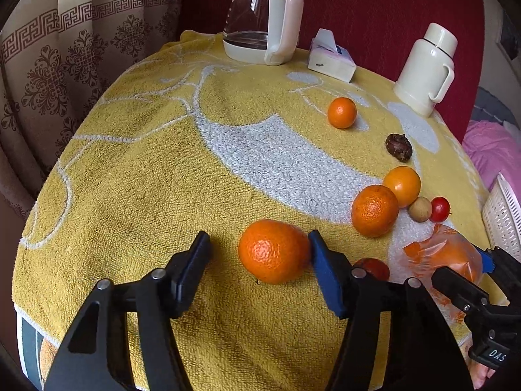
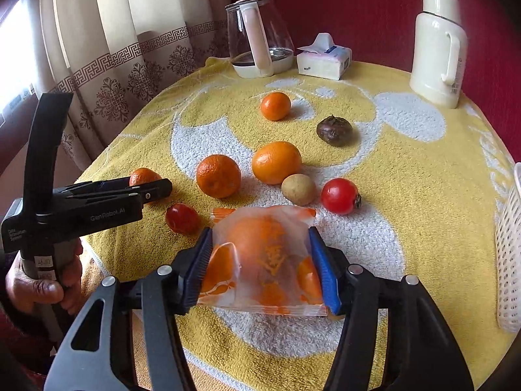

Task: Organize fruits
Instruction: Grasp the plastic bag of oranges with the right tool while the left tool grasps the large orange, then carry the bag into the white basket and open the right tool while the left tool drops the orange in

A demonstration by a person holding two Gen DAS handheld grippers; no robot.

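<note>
The right tool [image 2: 260, 260] pinches a bagged orange [image 2: 260, 254] between its pads at the near edge of the bench [image 2: 407, 195], the film bulging around the fruit. The left tool [image 1: 260, 254] is spread around a loose mandarin [image 1: 273, 251]; its right pad touches the peel, the left pad stands apart.

The likely trouble is the bag — the pads may be gripping slippery film more than the fruit, so the orange could slide inside it or the bag could slip free on the lift. On the left, a one-sided push would probably roll the mandarin leftward before the tool closes, or nudge it into the small red fruit [image 1: 374, 267] just beside it. The white basket [image 2: 508, 254] sits at the far right edge, so a carry there crosses the cluster of loose fruit — a low pass could knock the tomato [image 2: 340, 195] or the potato [image 2: 298, 189].
</note>
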